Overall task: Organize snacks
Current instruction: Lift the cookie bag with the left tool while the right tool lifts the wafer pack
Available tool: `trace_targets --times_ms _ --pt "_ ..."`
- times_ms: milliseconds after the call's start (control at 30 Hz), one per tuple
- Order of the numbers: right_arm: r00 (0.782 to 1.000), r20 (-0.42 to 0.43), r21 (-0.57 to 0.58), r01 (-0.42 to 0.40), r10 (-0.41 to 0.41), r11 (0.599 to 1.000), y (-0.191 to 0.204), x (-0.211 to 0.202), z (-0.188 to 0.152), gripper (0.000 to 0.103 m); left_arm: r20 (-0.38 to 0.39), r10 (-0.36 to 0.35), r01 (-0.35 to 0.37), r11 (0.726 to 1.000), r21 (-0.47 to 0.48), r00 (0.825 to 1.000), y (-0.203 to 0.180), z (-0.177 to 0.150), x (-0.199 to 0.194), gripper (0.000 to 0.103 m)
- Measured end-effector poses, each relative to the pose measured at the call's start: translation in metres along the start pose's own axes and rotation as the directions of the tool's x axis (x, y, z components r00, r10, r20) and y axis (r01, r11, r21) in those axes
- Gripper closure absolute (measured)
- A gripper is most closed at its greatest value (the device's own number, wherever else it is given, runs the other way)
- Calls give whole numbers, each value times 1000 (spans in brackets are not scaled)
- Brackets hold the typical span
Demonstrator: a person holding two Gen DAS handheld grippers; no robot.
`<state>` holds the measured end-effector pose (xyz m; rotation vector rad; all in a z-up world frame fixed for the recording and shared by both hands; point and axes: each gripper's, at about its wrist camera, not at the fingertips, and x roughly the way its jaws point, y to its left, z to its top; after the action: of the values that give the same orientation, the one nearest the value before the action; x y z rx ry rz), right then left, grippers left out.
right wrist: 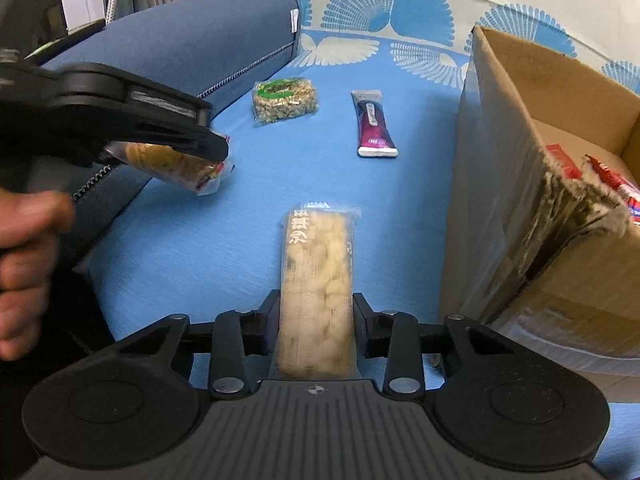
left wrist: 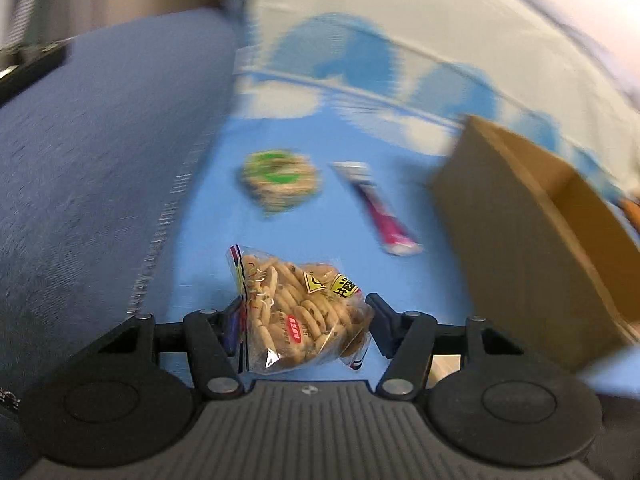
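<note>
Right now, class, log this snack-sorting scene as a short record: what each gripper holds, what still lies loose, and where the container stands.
left gripper: shut on cookie bag
right gripper: shut on long pastry pack
loose on blue cover: green-label snack pack, magenta bar
cardboard box: open, right of snacks, red packets inside

Count ran: two grippers in play, left gripper and right gripper, one packet apiece; one clear cookie bag, one long pale bar; two more packets loose on blue cover, one green-label block, one magenta stick; one cardboard box, at least two red wrappers inside, exact number unclear
</note>
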<state>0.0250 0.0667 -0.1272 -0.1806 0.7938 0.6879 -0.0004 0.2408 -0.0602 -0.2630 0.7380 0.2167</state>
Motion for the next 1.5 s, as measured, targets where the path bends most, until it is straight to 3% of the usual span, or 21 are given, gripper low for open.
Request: trace_targets --times_ms 67,200,367,900,1500 --pt "1000 12 3 -3 3 1000 -1 -3 2 65 -6 -75 75 997 29 997 2 -7 -10 37" --pt "1000 18 14 4 -5 1000 -2 -5 3 65 -4 -177 177 984 0 984 5 -14 -16 37" --pt "1000 0 10 19 -19 1000 -3 0 -2 65 -3 -154 153 986 -70 988 8 -16 -9 37" --pt "1000 -2 11 22 -22 1000 -4 -1 -5 65 -14 -161 159 984 -84 987 11 -13 -10 37" --pt "995 98 8 -7 6 1000 0 -20 4 65 -10 -159 157 983 -99 987 13 -13 -11 37"
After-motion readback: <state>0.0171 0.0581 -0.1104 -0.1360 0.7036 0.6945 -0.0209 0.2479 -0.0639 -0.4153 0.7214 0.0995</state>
